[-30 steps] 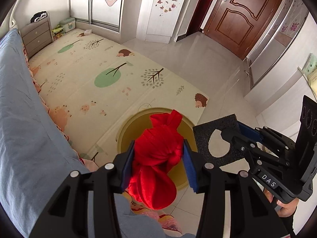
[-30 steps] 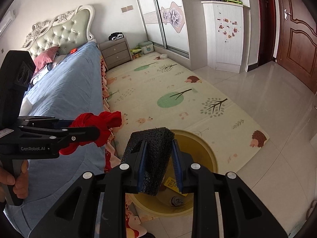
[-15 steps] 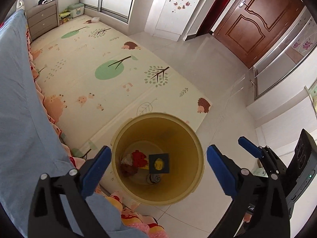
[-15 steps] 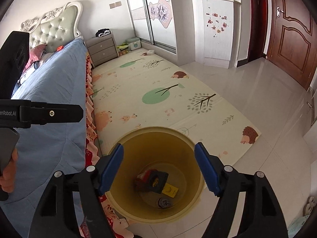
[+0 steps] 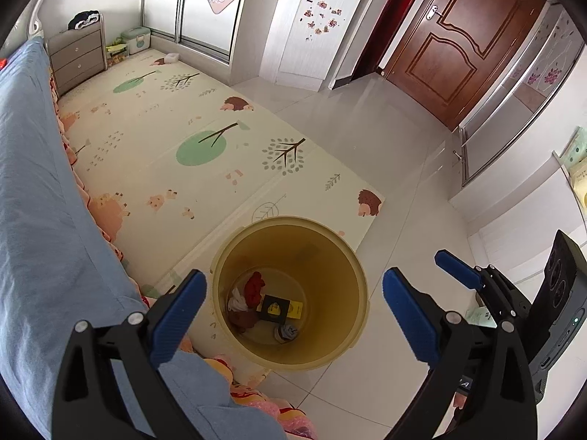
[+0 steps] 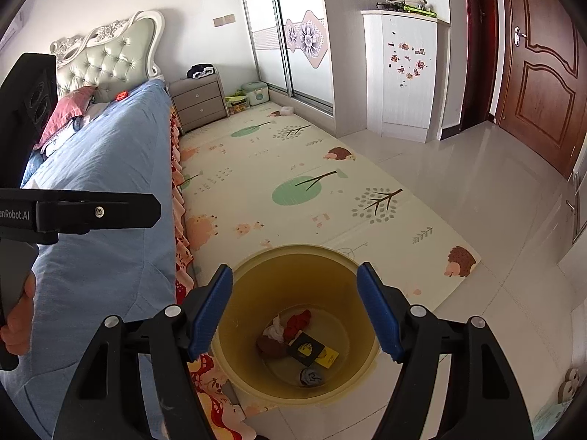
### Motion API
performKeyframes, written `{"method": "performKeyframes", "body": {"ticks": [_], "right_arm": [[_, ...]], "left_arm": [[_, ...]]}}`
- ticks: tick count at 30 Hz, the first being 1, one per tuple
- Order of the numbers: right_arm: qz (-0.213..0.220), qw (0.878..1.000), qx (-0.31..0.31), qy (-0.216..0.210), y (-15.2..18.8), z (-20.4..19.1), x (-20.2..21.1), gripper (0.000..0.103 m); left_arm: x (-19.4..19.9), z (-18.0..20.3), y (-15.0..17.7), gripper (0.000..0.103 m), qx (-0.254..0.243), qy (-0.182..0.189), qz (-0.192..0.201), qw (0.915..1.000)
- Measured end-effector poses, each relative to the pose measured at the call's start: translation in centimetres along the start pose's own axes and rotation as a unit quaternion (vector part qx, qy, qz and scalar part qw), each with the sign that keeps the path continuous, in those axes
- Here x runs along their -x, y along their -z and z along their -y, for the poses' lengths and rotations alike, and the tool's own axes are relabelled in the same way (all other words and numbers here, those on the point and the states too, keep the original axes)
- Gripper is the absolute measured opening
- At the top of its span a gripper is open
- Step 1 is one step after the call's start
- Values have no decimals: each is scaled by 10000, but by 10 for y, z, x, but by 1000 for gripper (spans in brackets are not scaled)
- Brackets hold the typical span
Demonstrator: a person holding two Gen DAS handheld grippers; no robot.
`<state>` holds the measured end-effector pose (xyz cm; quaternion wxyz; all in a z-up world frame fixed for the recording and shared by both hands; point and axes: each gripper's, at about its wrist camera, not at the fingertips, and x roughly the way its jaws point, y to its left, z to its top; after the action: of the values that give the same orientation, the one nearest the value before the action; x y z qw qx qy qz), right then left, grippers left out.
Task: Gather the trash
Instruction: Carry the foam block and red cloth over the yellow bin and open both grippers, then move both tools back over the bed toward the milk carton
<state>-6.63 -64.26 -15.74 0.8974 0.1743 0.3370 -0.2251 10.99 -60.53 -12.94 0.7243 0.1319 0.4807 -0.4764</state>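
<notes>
Left hand-held gripper [image 5: 291, 308] and right hand-held gripper [image 6: 295, 313]: both spread wide, holding nothing, poised over the yellow bin [image 5: 352, 315]. Directly below, at the bin's bottom: red cloth wad [image 5: 254, 288], black-and-yellow packet [image 5: 280, 308], white crumpled scrap [image 5: 234, 302], small round piece [image 5: 287, 333]. Likely light, soft, easily crushed; cloth best pinched at a bunched fold, packet flat and probably slippery, better taken by an edge. To the left, blue bed [image 5: 33, 201]. Beyond the bin, play mat [image 5: 176, 124]; farther, brown door [image 5: 462, 44].

Tiled floor [image 5: 385, 146] under play mat [image 5: 183, 154] and yellow bin [image 5: 352, 315].
</notes>
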Motion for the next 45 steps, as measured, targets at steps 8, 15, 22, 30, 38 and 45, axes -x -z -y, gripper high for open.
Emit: {"method": "performKeyframes", "body": {"ticks": [8, 15, 22, 30, 38, 45], "right_arm": [[384, 9986, 305, -199, -10, -46, 44, 69], [757, 9926, 686, -652, -11, -113, 82, 69], [1085, 9759, 1200, -1462, -1, -204, 107, 78], [1220, 9523, 1429, -2404, 14, -293, 122, 94], [943, 9339, 1907, -2873, 43, -374, 127, 94], [612, 9223, 2337, -3016, 68, -431, 123, 94]], "left_arm": [[71, -7, 25, 97, -123, -200, 573, 9981], [152, -51, 70, 96, 143, -652, 1334, 9888], [244, -96, 144, 97, 351, -1891, 2281, 9545], [334, -148, 223, 99, 782, -2881, 2919, 9087], [374, -200, 287, 99, 1417, -3393, 2961, 8815], [395, -238, 334, 99, 1871, -3669, 2897, 8640]]}}
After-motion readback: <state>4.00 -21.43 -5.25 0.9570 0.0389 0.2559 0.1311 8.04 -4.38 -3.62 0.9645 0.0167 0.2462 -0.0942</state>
